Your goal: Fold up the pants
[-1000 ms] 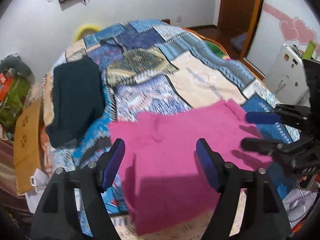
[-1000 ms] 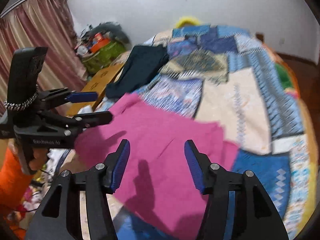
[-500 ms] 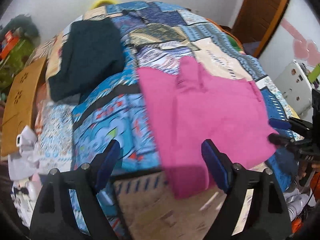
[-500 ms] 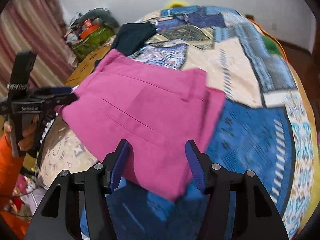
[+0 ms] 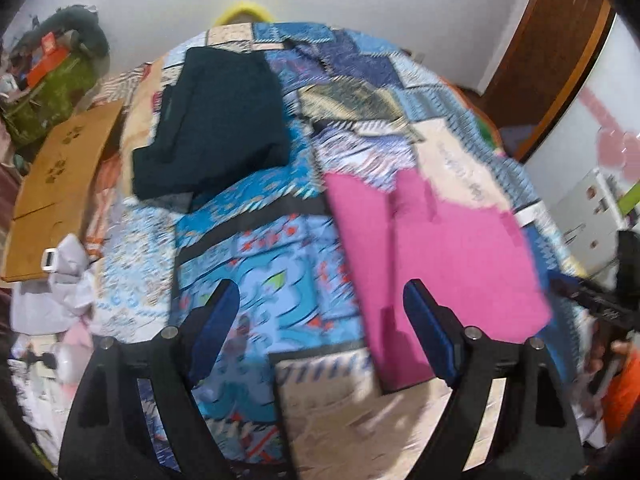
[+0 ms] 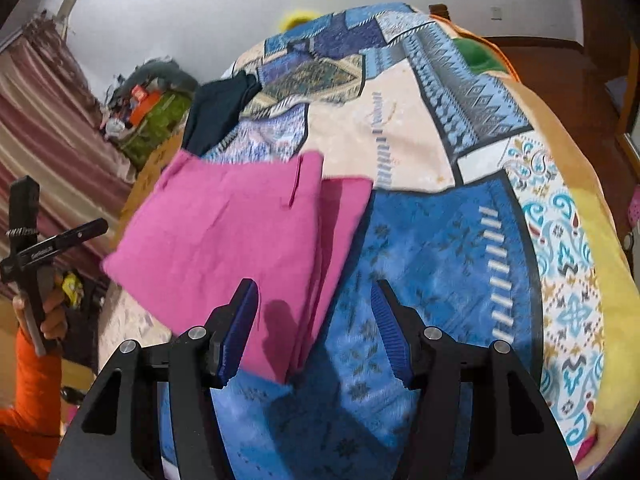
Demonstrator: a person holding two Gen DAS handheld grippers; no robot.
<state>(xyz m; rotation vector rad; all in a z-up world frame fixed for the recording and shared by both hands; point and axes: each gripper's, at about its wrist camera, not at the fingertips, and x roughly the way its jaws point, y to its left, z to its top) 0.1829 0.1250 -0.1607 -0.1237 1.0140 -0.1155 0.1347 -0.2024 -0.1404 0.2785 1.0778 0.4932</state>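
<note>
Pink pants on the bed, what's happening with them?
A person with a gripper in each hand is folding clothes. The pink pants lie folded on the patchwork bedspread. The left gripper has just opened wider and the right gripper is open; both are empty above the bed. Dark pants lie folded further back.

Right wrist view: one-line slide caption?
Open right gripper above folded pink pants on patchwork bedspread.

A home bedroom: a bed (image 6: 460, 240) under a patchwork quilt (image 5: 280, 260), striped curtains (image 6: 44, 120), a wooden door (image 5: 560, 52), and clutter (image 5: 52, 84) heaped against the white wall.
</note>
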